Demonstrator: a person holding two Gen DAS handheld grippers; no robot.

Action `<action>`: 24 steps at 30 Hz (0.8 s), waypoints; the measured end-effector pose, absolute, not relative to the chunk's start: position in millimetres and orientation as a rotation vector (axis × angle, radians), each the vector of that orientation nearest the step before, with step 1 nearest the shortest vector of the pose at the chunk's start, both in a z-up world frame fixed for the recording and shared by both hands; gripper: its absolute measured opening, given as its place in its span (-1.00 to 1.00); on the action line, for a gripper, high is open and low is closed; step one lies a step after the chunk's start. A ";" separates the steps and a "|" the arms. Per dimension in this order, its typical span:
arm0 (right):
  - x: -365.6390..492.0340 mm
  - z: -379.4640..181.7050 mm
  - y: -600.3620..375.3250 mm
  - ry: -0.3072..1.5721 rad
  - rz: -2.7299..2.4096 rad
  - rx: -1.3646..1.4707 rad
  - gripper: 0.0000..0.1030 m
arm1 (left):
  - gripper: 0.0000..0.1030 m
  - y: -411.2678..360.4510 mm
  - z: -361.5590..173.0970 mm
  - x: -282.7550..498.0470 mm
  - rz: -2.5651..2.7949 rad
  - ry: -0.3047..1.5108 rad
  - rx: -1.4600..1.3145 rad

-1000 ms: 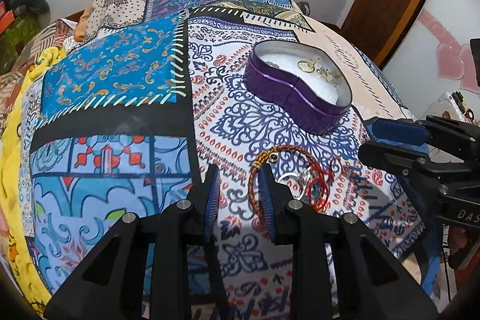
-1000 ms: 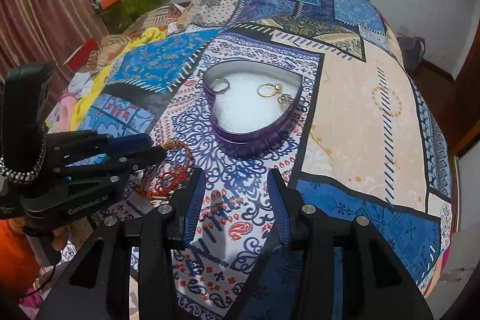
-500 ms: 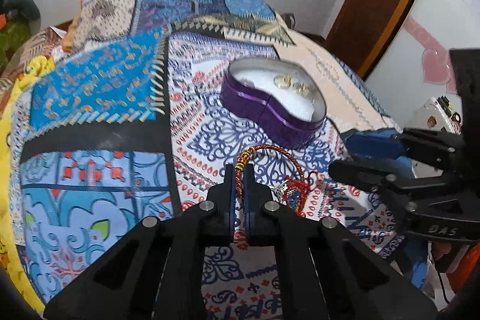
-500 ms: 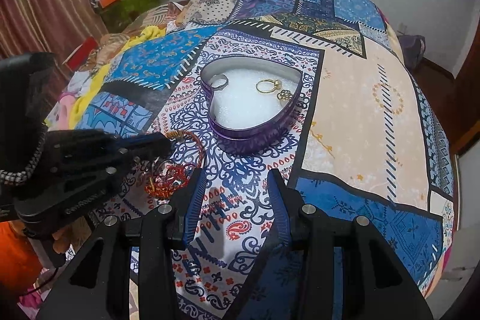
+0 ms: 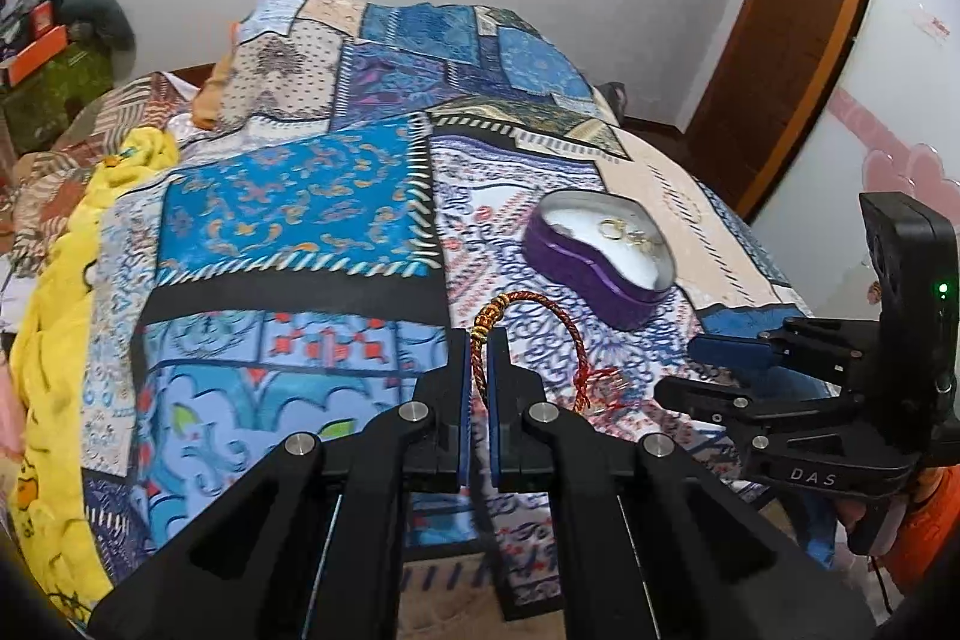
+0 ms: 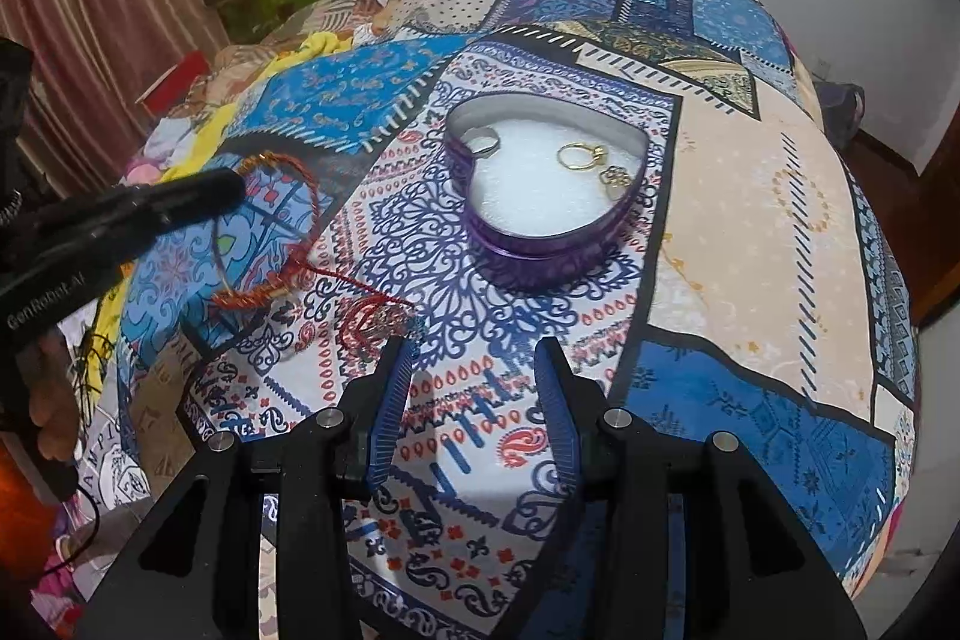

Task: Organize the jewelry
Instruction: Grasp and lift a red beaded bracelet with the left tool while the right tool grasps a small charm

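Near the bed's [image 5: 288, 196] front edge, your left gripper [image 5: 478, 358] pinches the red-gold bracelet [image 5: 543, 307], lifted for the purple heart tin [image 6: 543, 184] far-right, while your right gripper [image 6: 474, 376] waits wide open, empty.

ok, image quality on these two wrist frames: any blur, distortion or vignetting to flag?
Left wrist: strong fisheye bowing, dark corner vignette; left gripper and bracelet sharp, heart tin slightly soft.
Right wrist: same bowing and vignette; left gripper motion-blurred, tin's gold ring crisp, soft shadow under right gripper.
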State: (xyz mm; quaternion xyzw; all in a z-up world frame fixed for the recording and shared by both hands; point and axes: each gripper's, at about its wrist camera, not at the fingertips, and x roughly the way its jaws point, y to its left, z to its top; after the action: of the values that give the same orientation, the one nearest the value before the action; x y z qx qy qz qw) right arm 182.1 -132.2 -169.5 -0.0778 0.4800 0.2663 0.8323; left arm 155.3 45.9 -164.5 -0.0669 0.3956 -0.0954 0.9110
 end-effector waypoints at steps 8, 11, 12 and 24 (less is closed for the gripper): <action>181.3 -175.1 -119.1 1.023 0.578 -0.217 -0.25 | -0.94 64.4 -176.2 148.2 -0.116 0.823 -0.119; 182.8 -175.0 -115.2 1.020 0.581 -0.226 -0.25 | -0.94 65.9 -181.0 147.2 -0.118 0.833 -0.122; 183.4 -174.6 -113.8 1.020 0.583 -0.228 -0.25 | -0.94 65.1 -181.9 147.2 -0.118 0.835 -0.122; 175.5 -179.4 -95.1 0.965 0.607 -0.348 -0.36 | -0.94 55.2 -191.9 149.1 -0.141 0.857 -0.109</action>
State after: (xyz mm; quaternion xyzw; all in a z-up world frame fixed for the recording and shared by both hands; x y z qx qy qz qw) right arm 175.5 -95.1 -179.4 -0.1640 0.4543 0.2861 0.8276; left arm 149.1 55.2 -191.9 -0.0526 0.4148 -0.0683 0.9058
